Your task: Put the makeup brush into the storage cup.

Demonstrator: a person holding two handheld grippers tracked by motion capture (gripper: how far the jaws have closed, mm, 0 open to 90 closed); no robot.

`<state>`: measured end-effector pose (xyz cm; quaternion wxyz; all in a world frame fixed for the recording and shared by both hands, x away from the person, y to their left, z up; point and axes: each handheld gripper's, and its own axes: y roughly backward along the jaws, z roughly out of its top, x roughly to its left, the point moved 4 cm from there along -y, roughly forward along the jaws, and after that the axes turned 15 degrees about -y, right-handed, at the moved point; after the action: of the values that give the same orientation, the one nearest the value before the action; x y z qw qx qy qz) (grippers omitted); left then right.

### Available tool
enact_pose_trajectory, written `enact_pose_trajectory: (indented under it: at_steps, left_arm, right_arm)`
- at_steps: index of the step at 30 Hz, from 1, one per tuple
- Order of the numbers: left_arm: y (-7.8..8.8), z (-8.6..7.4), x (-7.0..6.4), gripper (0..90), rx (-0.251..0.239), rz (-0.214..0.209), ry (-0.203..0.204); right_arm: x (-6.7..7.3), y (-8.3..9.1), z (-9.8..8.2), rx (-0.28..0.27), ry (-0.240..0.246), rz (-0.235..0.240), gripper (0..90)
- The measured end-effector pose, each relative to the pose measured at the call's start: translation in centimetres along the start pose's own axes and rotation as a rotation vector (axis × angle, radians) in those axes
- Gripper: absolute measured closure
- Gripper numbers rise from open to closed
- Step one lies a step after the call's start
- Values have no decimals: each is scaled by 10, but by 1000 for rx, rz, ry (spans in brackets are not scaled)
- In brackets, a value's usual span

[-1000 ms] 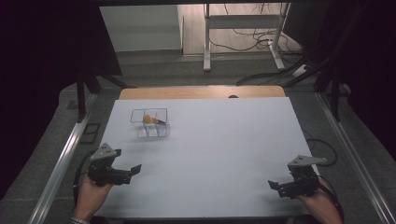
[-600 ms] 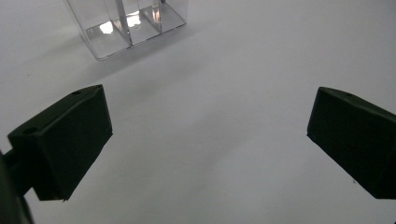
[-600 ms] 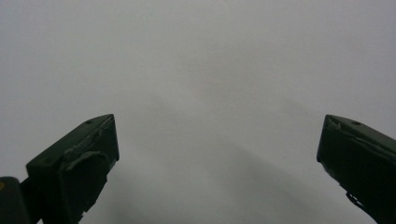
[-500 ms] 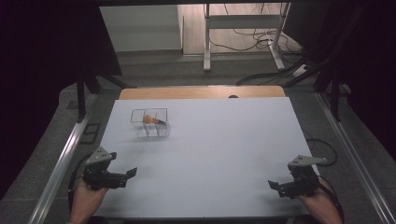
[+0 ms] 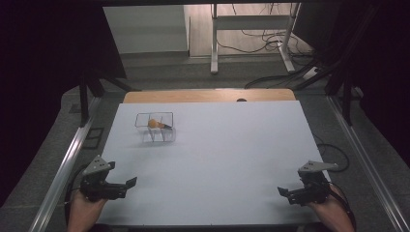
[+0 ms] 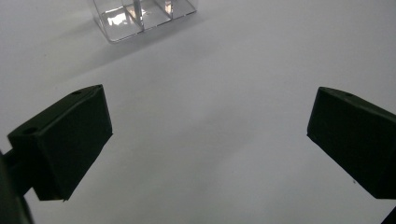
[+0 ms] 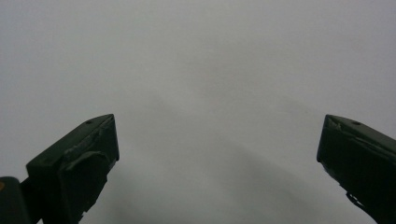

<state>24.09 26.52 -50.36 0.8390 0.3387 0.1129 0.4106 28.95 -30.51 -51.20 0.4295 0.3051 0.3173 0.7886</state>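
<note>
White bench (image 5: 232, 159) carries a clear box (image 5: 154, 126); my left claw (image 5: 129, 182) and right claw (image 5: 282, 191) gape empty, well short of it. Reaching carelessly could tip that box.

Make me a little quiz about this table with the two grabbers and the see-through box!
1. True or false: the left gripper is squeezing the clear box.
2. What colour is the thing lying in the clear box: A green, B orange, C blue?
3. Which gripper is nearer the clear box, the left gripper or the right gripper?

Key
1. False: its jaws stand wide apart over the bare white table, away from the box.
2. B, the orange thing.
3. The left gripper.
</note>
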Motion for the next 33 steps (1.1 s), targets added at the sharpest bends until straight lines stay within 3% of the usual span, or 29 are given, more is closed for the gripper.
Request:
enact_pose_trajectory:
  at_steps: [22,33]
  left_arm:
    - [16,-24,-1,0,48,40,12]
    - [20,-28,0,0,53,74,8]
  right_arm:
    - [0,0,0,1,-2,-3,0]
    - [0,0,-1,7,-1,-1,0]
